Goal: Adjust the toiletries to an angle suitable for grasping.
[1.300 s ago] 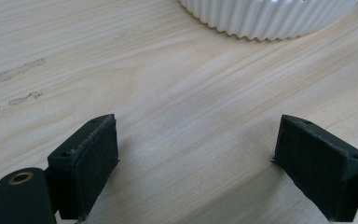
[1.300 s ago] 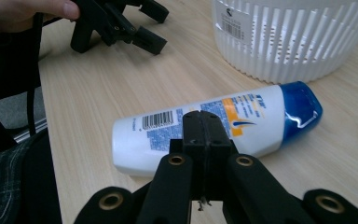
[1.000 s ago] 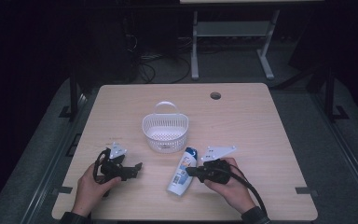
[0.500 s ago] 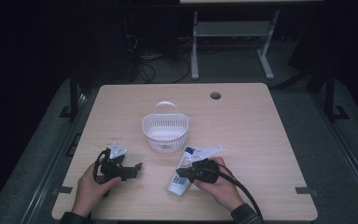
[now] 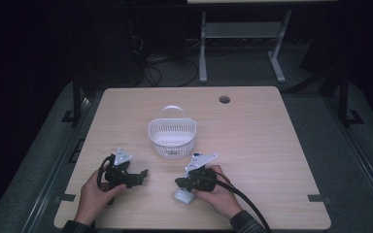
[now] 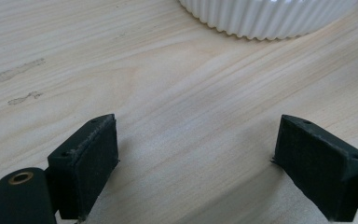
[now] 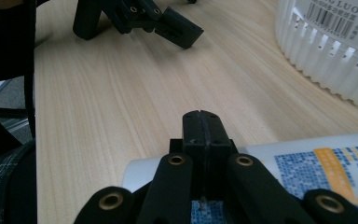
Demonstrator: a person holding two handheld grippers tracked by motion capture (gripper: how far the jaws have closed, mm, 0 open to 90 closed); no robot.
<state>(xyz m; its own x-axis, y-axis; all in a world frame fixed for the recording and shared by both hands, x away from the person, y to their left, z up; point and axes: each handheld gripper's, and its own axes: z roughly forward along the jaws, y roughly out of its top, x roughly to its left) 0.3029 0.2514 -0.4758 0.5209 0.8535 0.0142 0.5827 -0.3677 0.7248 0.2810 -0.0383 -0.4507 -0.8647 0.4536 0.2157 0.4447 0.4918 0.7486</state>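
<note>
A white tube with blue mosaic print [image 5: 183, 195] lies on the table near the front edge, mostly covered by the person's right hand. My right gripper [image 5: 178, 182] rests over it and points left; in the right gripper view its jaws [image 7: 200, 122] are pressed together with nothing between them, just above the tube [image 7: 307, 158]. My left gripper [image 5: 139, 175] sits low at the front left, aimed right. Its jaws [image 6: 200, 140] stand wide apart over bare wood. A white slotted basket [image 5: 172, 137] with a handle stands behind both grippers.
The light wooden table [image 5: 262, 145] has a round cable hole [image 5: 224, 99] at the back right. The basket's ribbed wall [image 6: 270, 18] is close ahead of the left gripper. The left gripper [image 7: 168, 25] lies ahead of the right one. Dark floor surrounds the table.
The right hand and gripper have slid left and slightly down over the tube, hiding most of it. The left hand, the basket and the tube have stayed put.
</note>
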